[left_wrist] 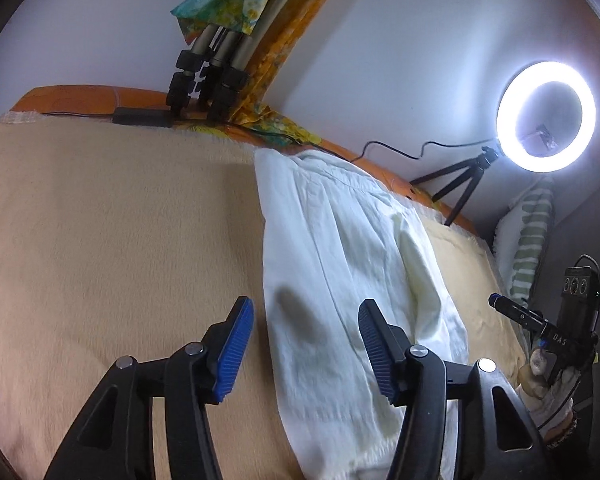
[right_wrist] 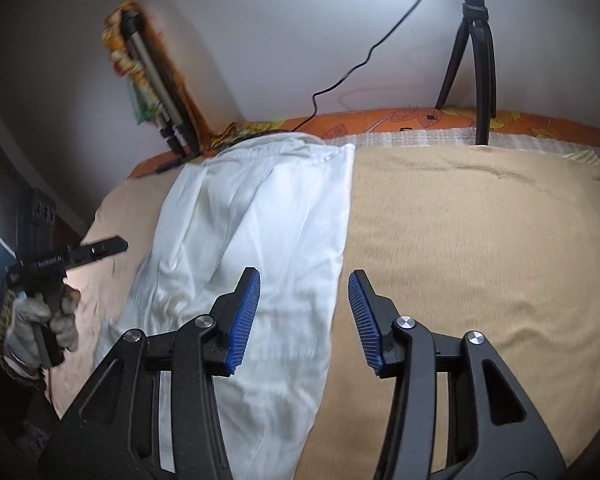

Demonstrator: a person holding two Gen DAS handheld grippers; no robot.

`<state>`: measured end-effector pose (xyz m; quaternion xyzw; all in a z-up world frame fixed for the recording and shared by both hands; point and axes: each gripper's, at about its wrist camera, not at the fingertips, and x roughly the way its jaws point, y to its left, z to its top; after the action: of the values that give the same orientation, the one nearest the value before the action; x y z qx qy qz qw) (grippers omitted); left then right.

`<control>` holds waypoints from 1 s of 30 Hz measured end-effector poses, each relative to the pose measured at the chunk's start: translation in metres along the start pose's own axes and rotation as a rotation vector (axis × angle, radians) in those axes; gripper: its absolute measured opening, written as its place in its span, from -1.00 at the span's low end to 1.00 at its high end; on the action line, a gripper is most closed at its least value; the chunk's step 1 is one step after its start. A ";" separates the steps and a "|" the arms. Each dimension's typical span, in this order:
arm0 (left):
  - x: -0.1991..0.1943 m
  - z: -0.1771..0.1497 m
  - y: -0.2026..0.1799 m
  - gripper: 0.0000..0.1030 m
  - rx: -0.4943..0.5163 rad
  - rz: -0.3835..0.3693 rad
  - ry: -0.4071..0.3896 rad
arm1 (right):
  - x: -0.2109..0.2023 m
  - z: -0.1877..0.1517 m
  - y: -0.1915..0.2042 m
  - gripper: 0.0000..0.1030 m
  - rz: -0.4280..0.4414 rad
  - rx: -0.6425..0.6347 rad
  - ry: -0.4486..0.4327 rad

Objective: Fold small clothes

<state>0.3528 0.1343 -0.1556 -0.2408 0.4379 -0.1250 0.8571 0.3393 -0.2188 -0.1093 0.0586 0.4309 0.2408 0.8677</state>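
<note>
Garment: white garment [left_wrist: 340,264] lies lengthwise on the tan blanket [left_wrist: 112,240], folded into a long strip w/ a raised ridge down its middle; far end reaches almost to the orange patterned bedding at the wall. In right wrist view the same cloth [right_wrist: 268,216] sits left of centre, right edge straight, left side rumpled.
Left gripper: left gripper [left_wrist: 306,348] held above the cloth's left edge, jaws spread, nothing btwn the blue ribbed pads [left_wrist: 236,352]; a soft shadow falls on the cloth btwn them. No contact w/ the fabric that I can see. Also seen from the other side [right_wrist: 112,245], in a gloved hand [right_wrist: 40,324], off the cloth's left side.
Right gripper: right gripper [right_wrist: 304,316] over the cloth's right edge, jaws apart, empty; left pad over white fabric, right pad over bare blanket. Seen from left view [left_wrist: 500,304] at the far right, gloved hand [left_wrist: 552,384] on its handle; its jaw gap can't be told from that angle.
Blanket: tan, fuzzy, covers most of the bed; a few low wrinkles on the right side in right wrist view.
Ring light: ring light [left_wrist: 546,116] lit, on a small black tripod [left_wrist: 456,184] at the bed's far edge, cable trailing along the wall.
Tripod legs: folded grey tripod [left_wrist: 212,64] leans on the wall, draped w/ yellow-green patterned cloth.
Pillow: striped green-white cushion [left_wrist: 528,240] at the right edge, beside the bed.
</note>
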 end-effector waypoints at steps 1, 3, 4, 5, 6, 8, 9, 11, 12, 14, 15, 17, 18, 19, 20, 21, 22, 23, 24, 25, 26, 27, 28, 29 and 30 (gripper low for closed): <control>0.004 0.005 0.002 0.10 -0.007 -0.004 -0.002 | 0.006 0.007 -0.008 -0.05 0.025 0.029 0.003; 0.014 0.015 0.007 0.20 -0.026 -0.016 -0.008 | 0.020 0.022 -0.025 -0.05 0.066 0.084 0.004; 0.018 0.019 0.010 0.21 -0.037 -0.020 -0.011 | 0.026 0.027 -0.031 -0.03 0.075 0.099 0.005; 0.022 0.021 0.013 0.23 -0.046 -0.022 -0.012 | 0.035 0.034 -0.038 -0.03 0.081 0.114 0.008; 0.028 0.025 0.016 0.23 -0.057 -0.019 -0.009 | 0.042 0.037 -0.041 -0.02 0.080 0.118 0.011; 0.038 0.030 0.022 0.23 -0.073 -0.014 -0.005 | 0.058 0.044 -0.045 -0.02 0.059 0.110 0.021; 0.043 0.033 0.024 0.23 -0.072 0.002 -0.007 | 0.065 0.047 -0.046 -0.02 0.052 0.103 0.027; 0.049 0.036 0.024 0.23 -0.051 0.032 -0.018 | 0.080 0.050 -0.045 -0.02 0.048 0.089 0.041; 0.050 0.036 0.023 0.23 -0.040 0.048 -0.026 | 0.086 0.052 -0.046 -0.02 0.050 0.083 0.046; 0.052 0.036 0.020 0.24 -0.015 0.070 -0.035 | 0.096 0.053 -0.043 -0.02 0.048 0.062 0.056; 0.053 0.035 0.018 0.24 -0.001 0.080 -0.035 | 0.100 0.052 -0.042 -0.01 0.047 0.054 0.057; 0.053 0.033 0.016 0.25 0.018 0.094 -0.032 | 0.107 0.052 -0.040 0.03 0.043 0.036 0.059; 0.053 0.033 0.016 0.25 0.021 0.099 -0.032 | 0.109 0.051 -0.040 0.06 0.044 0.035 0.057; 0.052 0.033 0.016 0.25 0.021 0.103 -0.030 | 0.111 0.051 -0.040 0.07 0.047 0.039 0.057; 0.052 0.033 0.015 0.25 0.016 0.103 -0.024 | 0.113 0.051 -0.041 0.07 0.048 0.048 0.058; 0.051 0.034 0.015 0.25 0.007 0.101 -0.018 | 0.113 0.051 -0.042 0.07 0.052 0.056 0.053; 0.050 0.036 0.013 0.25 0.001 0.094 -0.020 | 0.112 0.051 -0.043 0.08 0.063 0.064 0.043; 0.049 0.037 0.011 0.26 0.004 0.090 -0.023 | 0.112 0.051 -0.044 0.09 0.075 0.070 0.039; 0.049 0.040 0.009 0.26 0.002 0.096 -0.028 | 0.112 0.052 -0.045 0.09 0.079 0.073 0.039; 0.049 0.042 0.008 0.26 -0.005 0.095 -0.028 | 0.114 0.053 -0.046 0.09 0.075 0.078 0.039; 0.050 0.045 0.008 0.27 -0.015 0.085 -0.026 | 0.115 0.055 -0.047 0.09 0.073 0.082 0.039; 0.052 0.048 0.009 0.30 -0.026 0.076 -0.021 | 0.117 0.057 -0.047 0.10 0.075 0.089 0.039; 0.054 0.051 0.010 0.30 -0.036 0.074 -0.015 | 0.118 0.059 -0.047 0.10 0.077 0.094 0.040; 0.056 0.053 0.011 0.30 -0.046 0.079 -0.012 | 0.119 0.062 -0.047 0.10 0.076 0.098 0.036; 0.059 0.056 0.013 0.30 -0.049 0.081 -0.007 | 0.119 0.064 -0.047 0.10 0.079 0.102 0.032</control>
<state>0.4325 0.1371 -0.1747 -0.2443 0.4472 -0.0787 0.8568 0.4675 -0.1978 -0.1696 0.1159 0.4536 0.2533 0.8465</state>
